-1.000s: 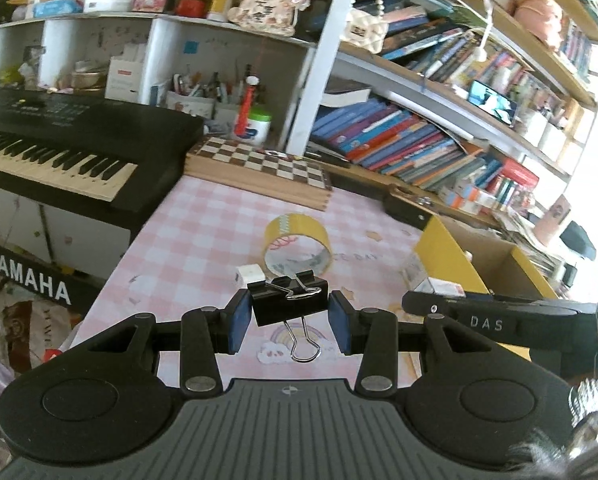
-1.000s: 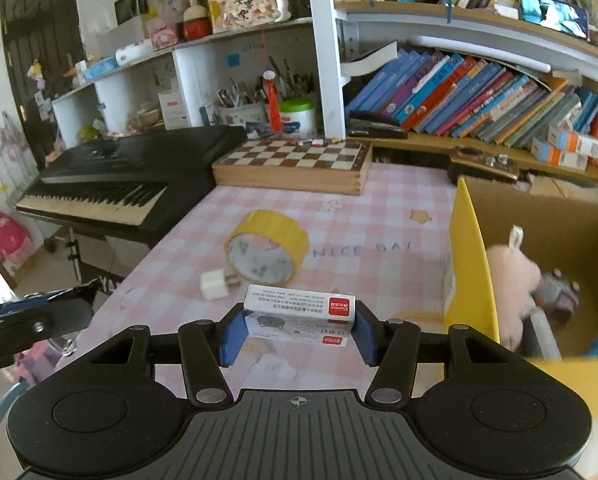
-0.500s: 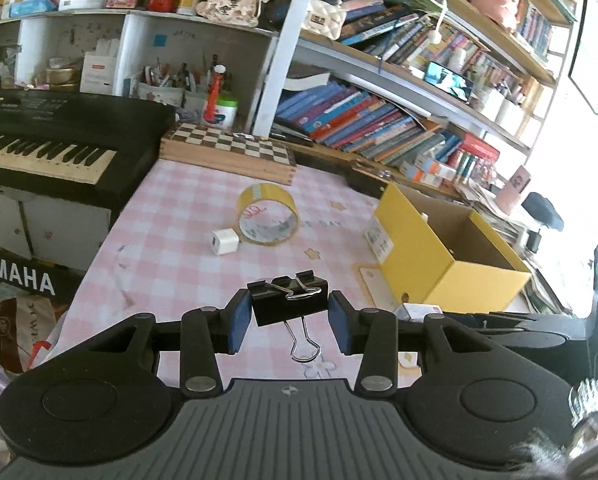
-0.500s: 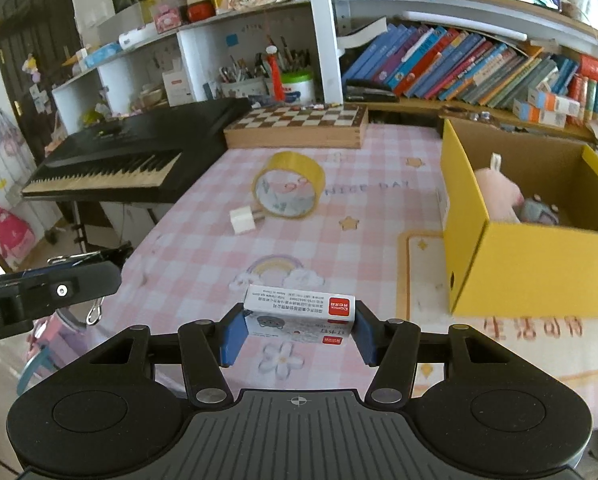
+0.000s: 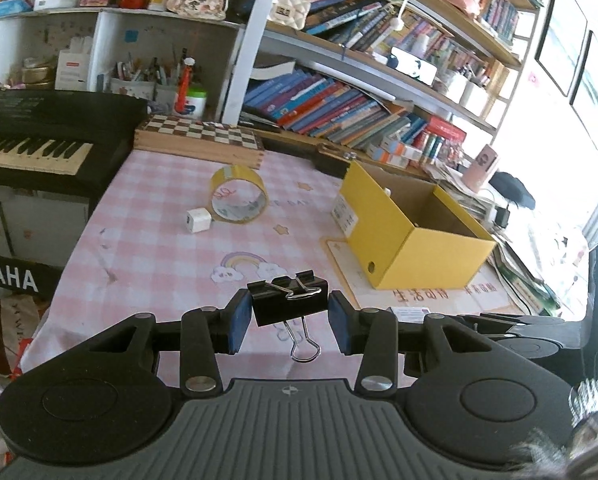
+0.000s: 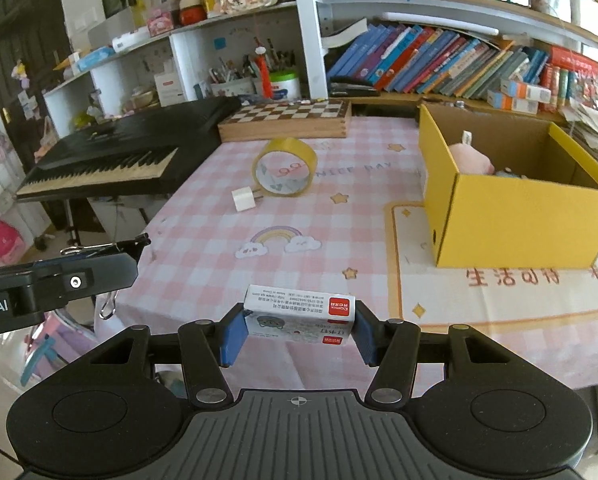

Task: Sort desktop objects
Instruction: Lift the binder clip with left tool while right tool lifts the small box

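Two things are in our grip at once. Our left gripper [image 5: 290, 314] is clamped narrow on a black clip [image 5: 289, 305], pads on the ends of its folded steel body, one wire handle dangling below. It is light, stiff and smooth (steel on rubber can twist), so we judge the body the better hold, never the loose handles. Our right gripper [image 6: 299, 332] stands about half open on a small box [image 6: 300, 316], pressed at its short ends. We judge it light thin card that dents if squeezed harder. Both hang over the near edge of the pink table [image 6: 219, 240], short of the yellow bin [image 6: 511, 224]. Tape [image 6: 285, 167] and a white plug [image 6: 243, 199] lie farther back on the cloth.
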A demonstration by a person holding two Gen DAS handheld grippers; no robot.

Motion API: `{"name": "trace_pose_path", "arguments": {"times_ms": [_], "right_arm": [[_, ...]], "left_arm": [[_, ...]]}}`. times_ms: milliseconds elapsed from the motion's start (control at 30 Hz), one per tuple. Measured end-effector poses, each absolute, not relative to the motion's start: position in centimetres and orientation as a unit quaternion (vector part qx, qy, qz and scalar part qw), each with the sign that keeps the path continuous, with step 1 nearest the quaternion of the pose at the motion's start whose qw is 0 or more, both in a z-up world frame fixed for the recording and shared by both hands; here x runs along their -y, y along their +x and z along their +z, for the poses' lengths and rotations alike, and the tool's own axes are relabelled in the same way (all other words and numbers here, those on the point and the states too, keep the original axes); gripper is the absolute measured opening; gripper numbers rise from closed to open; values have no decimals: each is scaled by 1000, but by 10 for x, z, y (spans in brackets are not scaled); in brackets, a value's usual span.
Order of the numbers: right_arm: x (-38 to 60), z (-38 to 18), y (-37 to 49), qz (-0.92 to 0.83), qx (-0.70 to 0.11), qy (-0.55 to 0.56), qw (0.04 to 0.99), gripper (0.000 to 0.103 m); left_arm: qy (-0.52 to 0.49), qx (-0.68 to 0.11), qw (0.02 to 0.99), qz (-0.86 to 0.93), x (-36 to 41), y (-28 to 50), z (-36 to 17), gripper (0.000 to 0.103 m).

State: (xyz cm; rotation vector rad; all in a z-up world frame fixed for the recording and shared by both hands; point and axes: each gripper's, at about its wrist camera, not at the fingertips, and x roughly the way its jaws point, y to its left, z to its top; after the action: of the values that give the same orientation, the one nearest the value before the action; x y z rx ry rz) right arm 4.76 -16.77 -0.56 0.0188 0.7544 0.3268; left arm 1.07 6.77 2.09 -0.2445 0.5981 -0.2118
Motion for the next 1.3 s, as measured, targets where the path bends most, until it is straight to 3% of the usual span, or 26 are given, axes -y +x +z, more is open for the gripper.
{"name": "trace_pose_path", "arguments": {"times_ms": [600,1300], "right_arm": [[203,-11,9,75,-376,46,922,55],[261,-17,21,34,-389,66,918,55]], "left_arm": [[-101,-309,927,-190,-38,3,14,39],[-64,-329,907,-255,32,39,10,39]]}}
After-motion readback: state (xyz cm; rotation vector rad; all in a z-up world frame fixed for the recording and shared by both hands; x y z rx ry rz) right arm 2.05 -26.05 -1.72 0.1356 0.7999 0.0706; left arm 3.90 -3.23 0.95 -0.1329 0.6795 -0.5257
